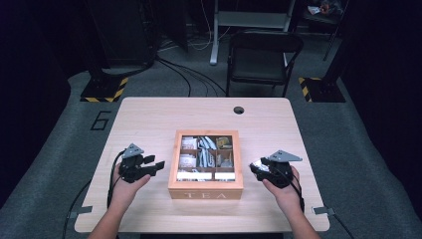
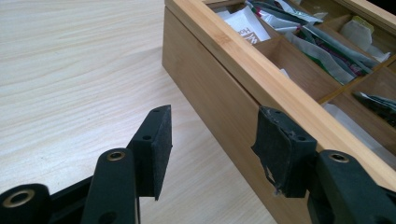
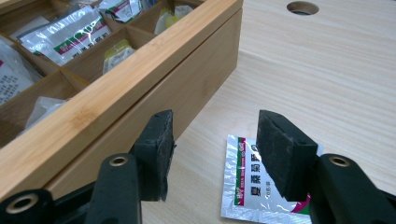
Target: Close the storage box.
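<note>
Scene: a wooden tea box (image 1: pixel 205 186) sat mid-desk (image 1: pixel 149 114), its glazed lid closed over compartments of tea sachets (image 1: pixel 204 149)
Packet: a silver foil packet (image 3: pixel 261 186) lay flat on the desk just beside the box's right wall
Right tool: right tool (image 3: pixel 212 156) hung low over that packet, jaws apart, nothing between the pads
Left tool: left tool (image 2: pixel 210 156) hovered near the box's left wall, jaws apart and empty
Step, as judged: a reach for the loose packet
Risk one: the flat foil gave little edge, so the pads might have skidded over it or pushed it under the box wall
Risk two: the inner jaw stood near the wood; a careless close could have struck and shifted the box
</note>
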Motion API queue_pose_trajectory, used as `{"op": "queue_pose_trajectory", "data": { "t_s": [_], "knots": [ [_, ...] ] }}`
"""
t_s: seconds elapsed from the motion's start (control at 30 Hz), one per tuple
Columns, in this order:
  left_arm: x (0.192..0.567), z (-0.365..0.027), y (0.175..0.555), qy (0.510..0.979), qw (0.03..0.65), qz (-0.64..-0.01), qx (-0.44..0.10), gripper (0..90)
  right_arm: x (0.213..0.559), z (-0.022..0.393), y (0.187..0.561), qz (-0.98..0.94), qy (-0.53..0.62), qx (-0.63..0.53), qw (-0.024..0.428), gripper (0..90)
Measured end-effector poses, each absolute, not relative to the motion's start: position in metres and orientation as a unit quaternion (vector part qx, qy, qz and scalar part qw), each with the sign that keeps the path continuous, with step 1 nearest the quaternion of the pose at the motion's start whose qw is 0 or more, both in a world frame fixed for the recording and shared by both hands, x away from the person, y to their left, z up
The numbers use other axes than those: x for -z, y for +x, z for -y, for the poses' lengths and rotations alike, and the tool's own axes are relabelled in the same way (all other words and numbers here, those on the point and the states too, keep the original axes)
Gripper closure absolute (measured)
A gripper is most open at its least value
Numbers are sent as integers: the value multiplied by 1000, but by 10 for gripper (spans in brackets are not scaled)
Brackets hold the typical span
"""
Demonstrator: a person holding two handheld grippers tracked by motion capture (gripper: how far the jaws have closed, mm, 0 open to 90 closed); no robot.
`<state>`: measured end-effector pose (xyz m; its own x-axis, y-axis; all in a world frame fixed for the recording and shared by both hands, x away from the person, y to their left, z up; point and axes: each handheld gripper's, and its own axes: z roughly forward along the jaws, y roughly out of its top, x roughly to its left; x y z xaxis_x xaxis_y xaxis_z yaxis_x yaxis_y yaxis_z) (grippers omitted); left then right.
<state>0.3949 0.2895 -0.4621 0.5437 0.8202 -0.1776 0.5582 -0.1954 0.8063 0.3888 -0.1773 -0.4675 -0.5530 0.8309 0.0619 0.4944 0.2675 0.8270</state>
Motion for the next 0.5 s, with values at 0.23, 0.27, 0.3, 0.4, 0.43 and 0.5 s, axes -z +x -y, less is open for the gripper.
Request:
{"op": "queue_pose_trajectory", "data": {
  "t_s": [0.23,0.27,0.3,0.4,0.43,0.5],
  "knots": [
    [470,-295,395,762,435,-456,-149,452,479,179,389,-778,429,-417,194,450],
    [471,-296,395,762,434,-457,-151,452,480,179,389,-778,430,-415,194,451],
    [473,-296,395,758,436,-461,-153,452,481,180,389,-777,434,-413,193,451],
    [476,-298,396,761,431,-460,-151,452,485,182,391,-776,438,-411,194,451],
    [477,-299,396,761,430,-463,-150,451,486,182,391,-777,438,-408,195,451],
    [479,-300,397,761,428,-465,-149,452,488,183,392,-778,437,-405,196,450]
  ]
}}
